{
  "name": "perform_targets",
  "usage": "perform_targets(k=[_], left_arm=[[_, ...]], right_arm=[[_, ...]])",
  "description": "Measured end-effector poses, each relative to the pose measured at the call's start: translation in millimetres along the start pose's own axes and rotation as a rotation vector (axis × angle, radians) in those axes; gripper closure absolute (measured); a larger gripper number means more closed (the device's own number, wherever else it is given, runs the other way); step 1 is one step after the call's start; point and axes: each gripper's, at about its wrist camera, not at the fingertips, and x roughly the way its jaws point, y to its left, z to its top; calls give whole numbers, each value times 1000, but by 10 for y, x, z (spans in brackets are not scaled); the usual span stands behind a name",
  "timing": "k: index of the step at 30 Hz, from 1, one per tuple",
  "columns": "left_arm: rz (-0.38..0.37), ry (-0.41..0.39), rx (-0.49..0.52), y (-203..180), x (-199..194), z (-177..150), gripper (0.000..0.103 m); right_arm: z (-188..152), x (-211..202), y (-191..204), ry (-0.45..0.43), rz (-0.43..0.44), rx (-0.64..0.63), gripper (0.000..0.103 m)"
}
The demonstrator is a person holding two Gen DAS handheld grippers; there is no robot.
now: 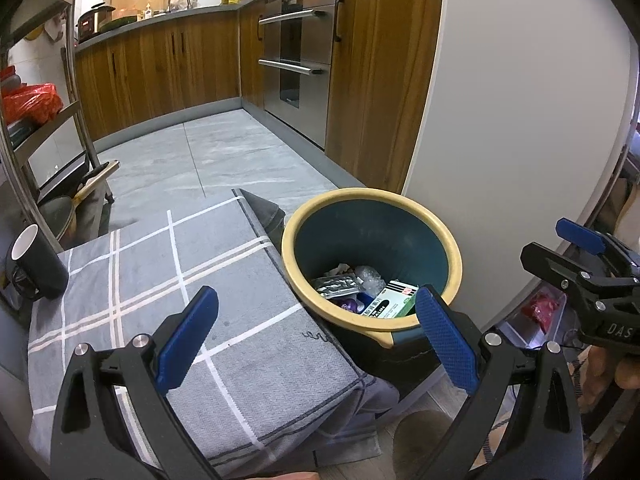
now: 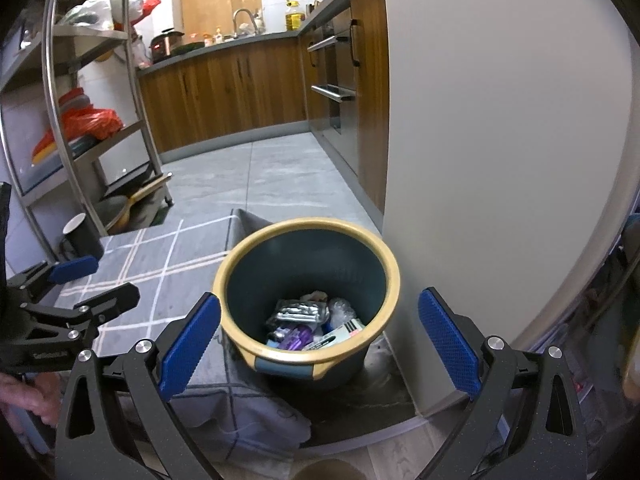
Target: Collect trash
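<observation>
One grey checked cloth with white stripes (image 1: 168, 280) covers the low surface in the lower left of the left wrist view. One round teal plastic bin with a yellow rim (image 1: 372, 216) stands just beside it, low and right of centre, against the white panel. Inside the bin lie several pieces of trash: one green and white cardboard box (image 1: 390, 300), one crumpled silver foil pack (image 2: 298, 311), one purple wrapper (image 2: 296, 336), and some clear plastic too jumbled to count. One black mug with a white inside (image 1: 36, 264) stands on the cloth at the left edge.

Two grippers show. The left gripper (image 1: 316, 340) hangs over the cloth's near edge, blue pads spread wide and holding nothing. The right gripper (image 2: 318, 348) points down at the bin, jaws likewise wide apart and empty
</observation>
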Motion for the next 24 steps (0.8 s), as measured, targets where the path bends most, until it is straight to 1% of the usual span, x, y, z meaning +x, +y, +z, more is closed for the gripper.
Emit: perform_targets(k=[24], left_arm=[[-4,-2,1,-5,-24,1,6]], right_arm=[[-21,-11,18,3,2,-1,5]])
